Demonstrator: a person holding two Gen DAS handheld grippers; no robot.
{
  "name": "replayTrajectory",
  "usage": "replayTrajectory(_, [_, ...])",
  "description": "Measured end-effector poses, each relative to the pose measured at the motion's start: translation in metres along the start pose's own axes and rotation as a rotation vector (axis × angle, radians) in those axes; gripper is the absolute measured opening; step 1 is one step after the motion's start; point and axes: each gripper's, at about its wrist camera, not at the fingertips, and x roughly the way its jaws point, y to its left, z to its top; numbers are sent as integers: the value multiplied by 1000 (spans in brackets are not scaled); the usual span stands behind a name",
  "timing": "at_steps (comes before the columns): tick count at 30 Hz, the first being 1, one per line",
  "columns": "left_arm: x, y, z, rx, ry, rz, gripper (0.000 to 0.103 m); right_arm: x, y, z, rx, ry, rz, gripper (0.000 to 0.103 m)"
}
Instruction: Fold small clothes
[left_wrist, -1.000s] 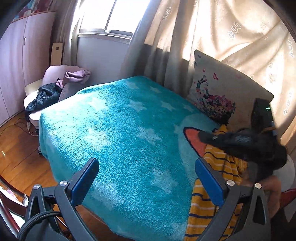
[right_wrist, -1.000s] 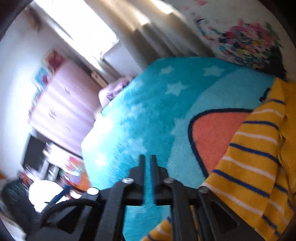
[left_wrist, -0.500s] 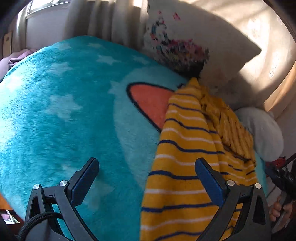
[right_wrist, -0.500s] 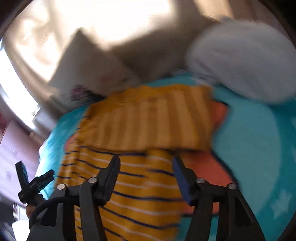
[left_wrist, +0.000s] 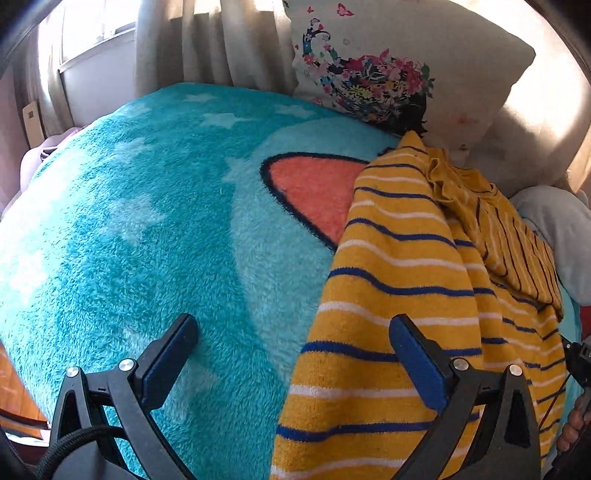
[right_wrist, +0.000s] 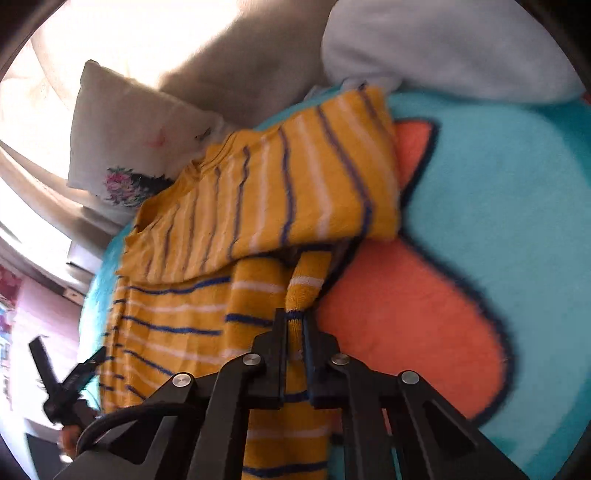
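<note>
A yellow garment with blue and white stripes (left_wrist: 399, 280) lies on a teal fleece blanket (left_wrist: 147, 221), its far part folded over. It also shows in the right wrist view (right_wrist: 266, 199). My left gripper (left_wrist: 291, 354) is open and empty, its right finger over the garment's left edge. My right gripper (right_wrist: 294, 325) is shut on a narrow fold of the garment at its right side. The left gripper shows small at the left of the right wrist view (right_wrist: 62, 384).
A white flowered pillow (left_wrist: 391, 66) leans against the curtain (left_wrist: 221, 40) behind the garment. A pale grey cushion (right_wrist: 443, 48) lies beyond the garment's far end. The blanket has an orange patch (right_wrist: 413, 314). The bed's left edge drops to a wooden floor (left_wrist: 14, 391).
My right gripper was open over the garment half a second ago and has shut on a fold of it. My left gripper has shifted slightly toward the bed and stays open.
</note>
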Motion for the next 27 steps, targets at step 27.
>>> replayTrajectory(27, [-64,63,-10,-188,-159,37,103,-55,147,-31,-355,66,326,42])
